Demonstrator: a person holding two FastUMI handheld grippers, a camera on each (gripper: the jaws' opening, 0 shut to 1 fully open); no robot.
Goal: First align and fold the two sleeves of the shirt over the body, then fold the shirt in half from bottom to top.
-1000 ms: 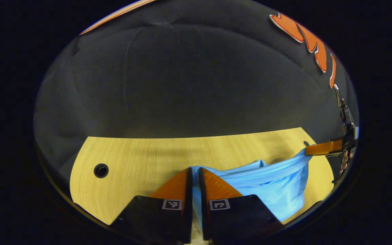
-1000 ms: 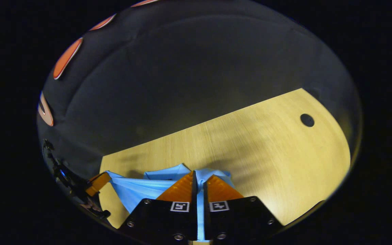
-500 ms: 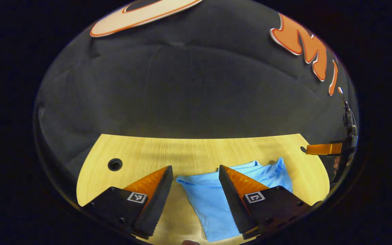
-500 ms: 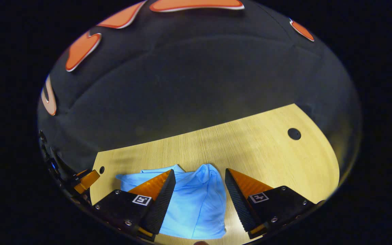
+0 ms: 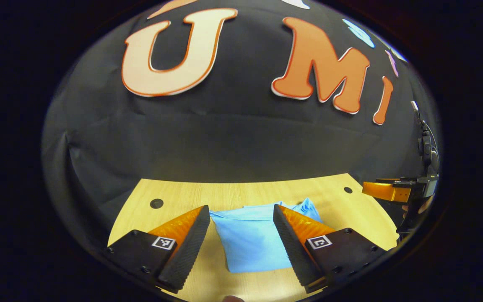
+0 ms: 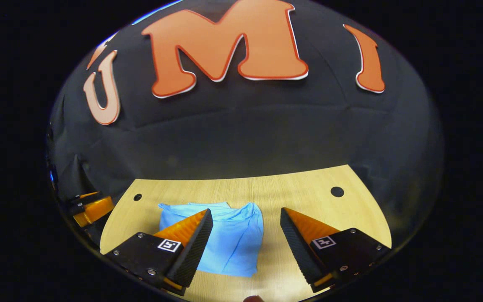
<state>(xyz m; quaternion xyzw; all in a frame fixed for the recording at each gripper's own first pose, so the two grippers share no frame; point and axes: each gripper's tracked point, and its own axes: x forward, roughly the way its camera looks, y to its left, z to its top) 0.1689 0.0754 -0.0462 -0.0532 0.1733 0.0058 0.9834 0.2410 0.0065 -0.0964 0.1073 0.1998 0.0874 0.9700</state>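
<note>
A light blue shirt (image 5: 252, 241) lies folded into a compact rectangle on the wooden table (image 5: 350, 209). My left gripper (image 5: 241, 212) hangs open above it, its fingers well apart, with the cloth showing in the gap. In the right gripper view the same shirt (image 6: 233, 239) lies under and to the left of my right gripper (image 6: 245, 216), which is open and holds nothing. The right gripper (image 5: 388, 191) also appears at the far right of the left gripper view. The left gripper (image 6: 92, 207) appears at the left edge of the right gripper view.
The wooden table (image 6: 308, 197) has round cable holes near its back corners (image 5: 156, 204) (image 6: 337, 191) (image 6: 137, 196). The black cloth wall stands close behind the table's far edge. Bare tabletop lies on both sides of the shirt.
Both grippers went from shut on the shirt's edge to open, letting the cloth drop folded on the table. They have since risen and pulled back, tilting up toward the wall.
</note>
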